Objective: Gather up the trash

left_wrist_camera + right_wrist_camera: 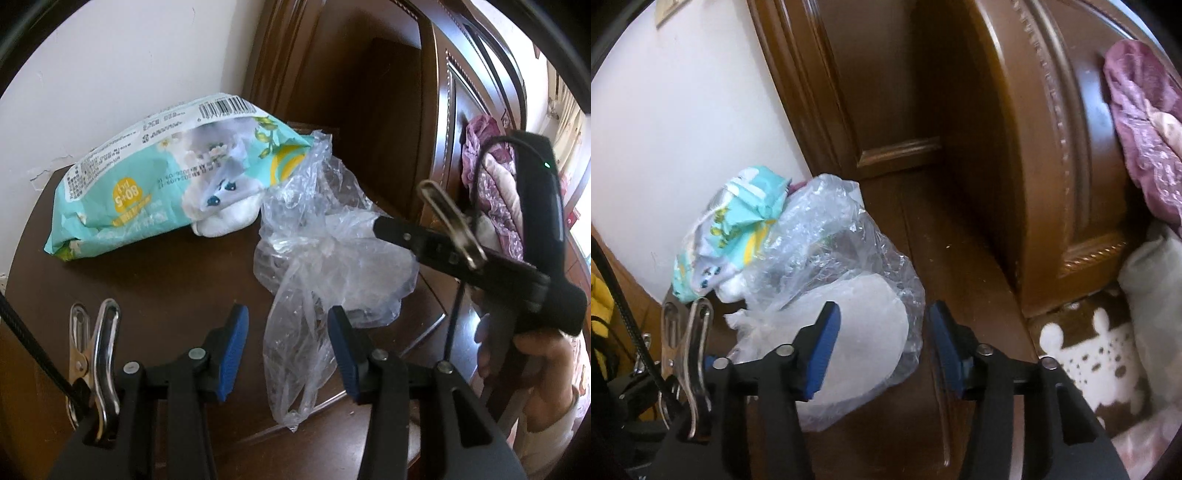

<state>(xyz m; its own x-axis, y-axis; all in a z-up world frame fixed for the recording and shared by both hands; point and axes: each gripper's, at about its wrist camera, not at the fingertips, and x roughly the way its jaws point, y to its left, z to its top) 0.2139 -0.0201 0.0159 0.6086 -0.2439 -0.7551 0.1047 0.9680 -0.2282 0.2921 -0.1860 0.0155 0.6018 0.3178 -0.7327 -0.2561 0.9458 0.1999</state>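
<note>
A crumpled clear plastic bag (325,258) lies on a dark wooden nightstand (166,280). It also shows in the right wrist view (842,280). A teal wet-wipes pack (173,173) lies behind it against the wall, seen too in the right wrist view (738,225). My left gripper (288,350) is open, its blue pads on either side of the bag's near tail. My right gripper (882,347) is open, close over the bag's right end. In the left wrist view its black fingers (402,234) reach the bag from the right.
A white wall (110,74) stands behind the nightstand. A carved dark wooden headboard (1052,166) rises to the right. Purple bedding (1145,122) and a brown-and-white blanket (1089,350) lie on the bed at the right.
</note>
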